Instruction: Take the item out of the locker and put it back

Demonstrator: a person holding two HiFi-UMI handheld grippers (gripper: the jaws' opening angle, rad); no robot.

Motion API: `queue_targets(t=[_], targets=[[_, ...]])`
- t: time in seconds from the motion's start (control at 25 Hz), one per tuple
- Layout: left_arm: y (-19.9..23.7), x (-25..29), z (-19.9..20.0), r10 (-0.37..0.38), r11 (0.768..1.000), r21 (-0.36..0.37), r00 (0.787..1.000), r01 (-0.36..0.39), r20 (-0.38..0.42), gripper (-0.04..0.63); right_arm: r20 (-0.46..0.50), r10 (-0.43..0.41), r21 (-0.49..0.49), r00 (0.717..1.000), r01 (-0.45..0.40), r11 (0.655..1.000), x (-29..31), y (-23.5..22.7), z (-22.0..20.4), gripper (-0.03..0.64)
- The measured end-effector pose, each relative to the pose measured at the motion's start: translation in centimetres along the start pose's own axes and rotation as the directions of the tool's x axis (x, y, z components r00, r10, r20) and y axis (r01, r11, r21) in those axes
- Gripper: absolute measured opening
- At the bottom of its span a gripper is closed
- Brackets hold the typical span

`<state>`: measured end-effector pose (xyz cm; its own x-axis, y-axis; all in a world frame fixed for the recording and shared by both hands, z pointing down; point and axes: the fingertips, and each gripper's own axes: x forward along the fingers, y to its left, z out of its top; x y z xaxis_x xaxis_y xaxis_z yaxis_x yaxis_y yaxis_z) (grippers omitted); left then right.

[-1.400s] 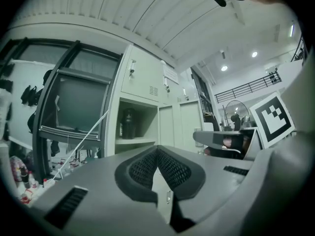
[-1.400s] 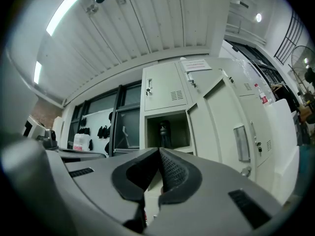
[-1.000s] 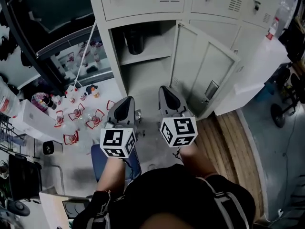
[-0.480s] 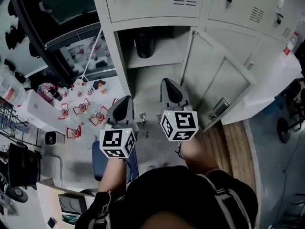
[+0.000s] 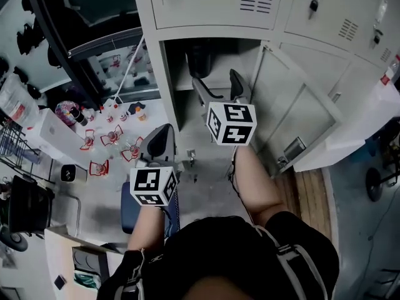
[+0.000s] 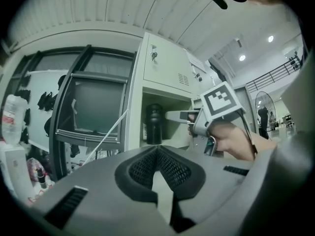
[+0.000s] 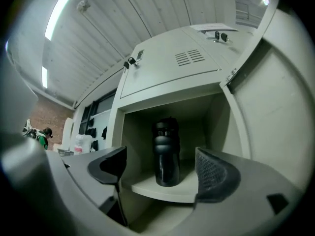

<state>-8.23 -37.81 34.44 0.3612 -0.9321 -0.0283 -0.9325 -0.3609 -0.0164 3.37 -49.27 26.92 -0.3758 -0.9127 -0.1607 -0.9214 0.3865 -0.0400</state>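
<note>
A black bottle (image 7: 167, 151) stands upright on the shelf (image 7: 170, 191) inside the open locker, also visible in the head view as the bottle (image 5: 199, 60) and in the left gripper view as the bottle (image 6: 154, 124). My right gripper (image 5: 217, 86) is raised at the locker's opening, and its jaws are opening. Nothing sits between its fingers (image 7: 212, 173); the bottle is farther in, in line with the gap, untouched. My left gripper (image 5: 164, 141) hangs lower and to the left, outside the locker. Its pads (image 6: 157, 161) are shut together with nothing in them.
The locker door (image 5: 300, 117) swings open to the right of my right arm. Closed lockers with keys (image 5: 312, 5) sit above. Small bottles and red-marked items (image 5: 112, 142) lie on the floor at left, by a white box (image 5: 47, 136). A blue seat (image 5: 128, 208) is below my left gripper.
My right gripper has risen and moved forward to the locker's opening, and its jaws have gone from shut to wide apart. The left gripper has stayed in place.
</note>
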Motion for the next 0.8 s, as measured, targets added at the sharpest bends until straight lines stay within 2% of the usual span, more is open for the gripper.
queue_targets(t=[0.4,0.8], targets=[[1.7,-1.4,0.0,0.073,0.997,0.005,0.997,-0.073,-0.005,0.012,-0.137,0.042,0.036,0.990,-0.037,0.999,10.1,-0.8,-0.8,0.455],[3.4,-2.5,-0.1,0.133,0.991,0.003,0.991,-0.133,-0.013,0.012,-0.248,0.022,0.024,0.969,-0.017,1.000,15.0,-1.8,-2.4,0.455]])
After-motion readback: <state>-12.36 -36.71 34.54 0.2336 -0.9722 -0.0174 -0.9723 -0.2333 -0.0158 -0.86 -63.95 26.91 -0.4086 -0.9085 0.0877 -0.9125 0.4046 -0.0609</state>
